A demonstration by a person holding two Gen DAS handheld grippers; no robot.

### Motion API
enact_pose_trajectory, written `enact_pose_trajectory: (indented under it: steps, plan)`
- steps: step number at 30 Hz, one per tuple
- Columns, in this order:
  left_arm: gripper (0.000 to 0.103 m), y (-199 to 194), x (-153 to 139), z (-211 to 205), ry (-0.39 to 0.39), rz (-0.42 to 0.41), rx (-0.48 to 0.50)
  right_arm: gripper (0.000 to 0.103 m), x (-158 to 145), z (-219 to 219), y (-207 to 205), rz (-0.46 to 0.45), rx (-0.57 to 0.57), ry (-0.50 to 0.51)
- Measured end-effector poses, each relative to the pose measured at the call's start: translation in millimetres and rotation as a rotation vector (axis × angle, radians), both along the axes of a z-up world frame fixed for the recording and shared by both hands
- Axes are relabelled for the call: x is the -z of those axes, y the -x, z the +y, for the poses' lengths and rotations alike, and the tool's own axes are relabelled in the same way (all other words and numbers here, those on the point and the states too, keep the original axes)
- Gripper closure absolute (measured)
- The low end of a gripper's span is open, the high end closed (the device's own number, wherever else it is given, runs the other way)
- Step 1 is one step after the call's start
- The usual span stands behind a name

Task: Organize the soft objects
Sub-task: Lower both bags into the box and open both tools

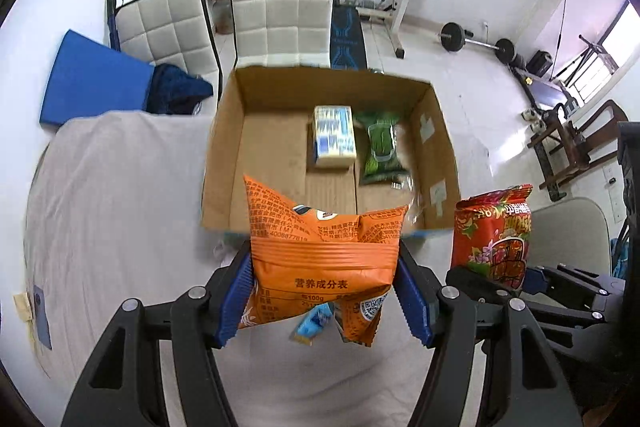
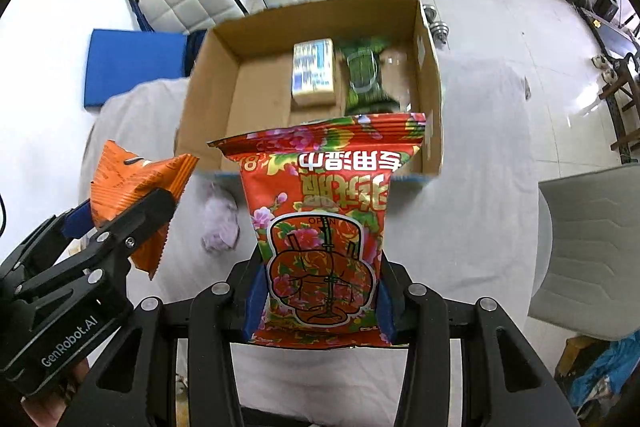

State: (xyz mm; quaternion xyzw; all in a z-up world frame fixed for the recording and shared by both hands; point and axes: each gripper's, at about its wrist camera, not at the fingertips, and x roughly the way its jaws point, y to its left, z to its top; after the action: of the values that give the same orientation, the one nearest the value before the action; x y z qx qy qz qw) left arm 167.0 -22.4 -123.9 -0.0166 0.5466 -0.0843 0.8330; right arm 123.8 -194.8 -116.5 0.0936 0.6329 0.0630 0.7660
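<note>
Room: gym gear behind; open brown cardboard box [image 1: 224, 155] at 12 o'clock
Left gripper [image 1: 324, 291]: clamped on crinkly orange foil snack bag [image 1: 320, 251]; light, slippery; hold mid-body
Right gripper [image 2: 320, 303]: clamped on soft red floral pouch [image 2: 324, 227]

Four soft packs [image 1: 324, 259], one cardboard box [image 1: 228, 147], two white chairs [image 1: 280, 11].

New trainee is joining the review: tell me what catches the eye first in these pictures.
The orange snack bag clamped in the left gripper and the red flowered pack clamped in the right gripper both hang just short of the open cardboard box. Inside, a blue-white pack and a green pack lie together.
</note>
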Motion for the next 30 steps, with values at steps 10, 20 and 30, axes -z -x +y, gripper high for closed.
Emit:
enact_pose_trajectory:
  steps: [10,20,30]
  plan:
    - [0.040,-81.0,7.5,6.3,-0.003,0.044,-0.003,0.056,12.4,-9.8,-77.9,-0.002,0.043,0.037]
    - [0.040,-168.8,105.6,20.3,-0.031,0.243,-0.047,0.056,118.5,-16.5,-136.6,0.154,0.066,0.089]
    - [0.040,-223.0,164.1,13.4,-0.086,0.313,-0.024,0.056,185.1,-9.9,-156.6,0.239,0.061,0.136]
